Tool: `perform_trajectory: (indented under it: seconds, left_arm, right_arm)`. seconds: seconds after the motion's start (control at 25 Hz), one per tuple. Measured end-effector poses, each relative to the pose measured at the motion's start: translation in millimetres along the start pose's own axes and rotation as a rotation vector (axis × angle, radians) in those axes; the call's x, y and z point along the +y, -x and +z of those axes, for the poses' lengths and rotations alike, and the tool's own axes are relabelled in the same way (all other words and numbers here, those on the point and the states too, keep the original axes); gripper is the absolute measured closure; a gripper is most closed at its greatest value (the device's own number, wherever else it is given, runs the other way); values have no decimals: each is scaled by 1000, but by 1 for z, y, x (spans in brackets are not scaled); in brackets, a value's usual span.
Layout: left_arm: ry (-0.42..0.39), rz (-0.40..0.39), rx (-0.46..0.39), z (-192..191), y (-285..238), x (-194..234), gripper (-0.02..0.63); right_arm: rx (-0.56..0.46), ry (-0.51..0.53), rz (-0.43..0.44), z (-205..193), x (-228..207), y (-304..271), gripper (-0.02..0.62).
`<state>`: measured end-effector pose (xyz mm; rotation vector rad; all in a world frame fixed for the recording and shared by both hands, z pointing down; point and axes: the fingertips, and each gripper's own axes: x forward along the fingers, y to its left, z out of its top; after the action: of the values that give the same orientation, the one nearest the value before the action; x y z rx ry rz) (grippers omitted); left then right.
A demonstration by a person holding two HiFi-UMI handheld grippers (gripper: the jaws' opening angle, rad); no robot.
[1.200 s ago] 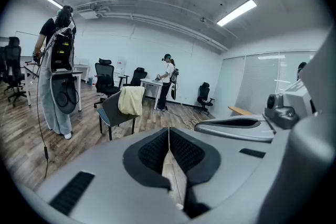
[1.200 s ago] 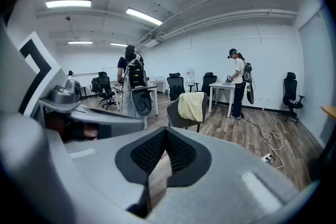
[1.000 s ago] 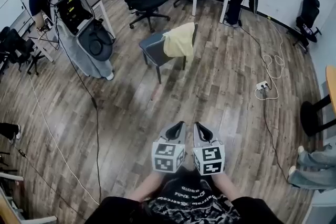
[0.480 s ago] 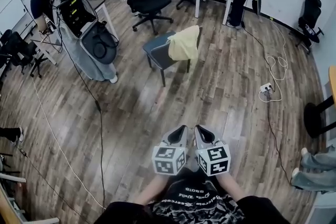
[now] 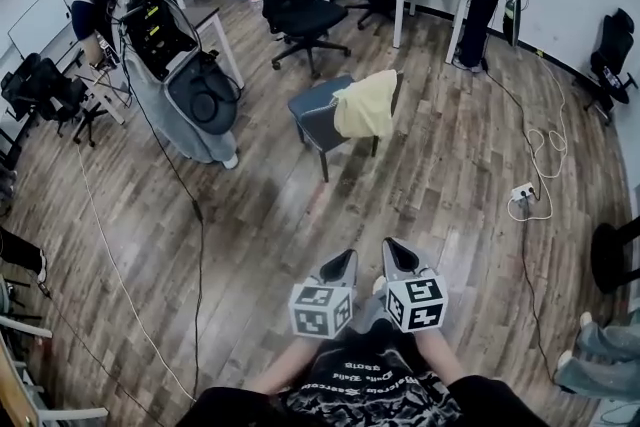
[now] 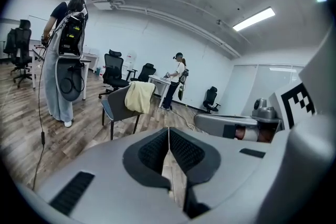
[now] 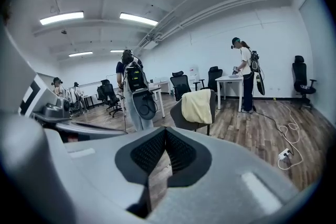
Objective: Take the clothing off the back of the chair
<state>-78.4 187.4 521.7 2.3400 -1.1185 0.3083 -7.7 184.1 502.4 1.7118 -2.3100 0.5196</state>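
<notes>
Head view: clothing [image 5: 366, 104] well beyond right gripper [image 5: 393, 245]

Claw [image 6: 168, 129] closed, seemingly yellowish clothing [image 6: 139, 97] on chair [image 6: 118, 106]

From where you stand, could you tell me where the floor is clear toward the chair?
Bare floor runs ahead to the chair, between the black cable at left and the power strip at right; it is crowded around the standing person.
</notes>
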Motion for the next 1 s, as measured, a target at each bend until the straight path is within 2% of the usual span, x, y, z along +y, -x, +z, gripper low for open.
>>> perform_trajectory:
  seconds: [0.28, 0.52, 1.0]
  left_arm:
    - [12, 47, 15, 28, -47, 17, 591]
    - [28, 74, 42, 48, -88, 20, 591]
    - [24, 130, 32, 92, -177, 18, 591]
  right_arm:
    - [48, 13, 71, 6, -15, -44, 592]
    - [66, -7, 87, 21, -53, -70, 592]
    - [86, 19, 182, 55, -124, -123, 592]
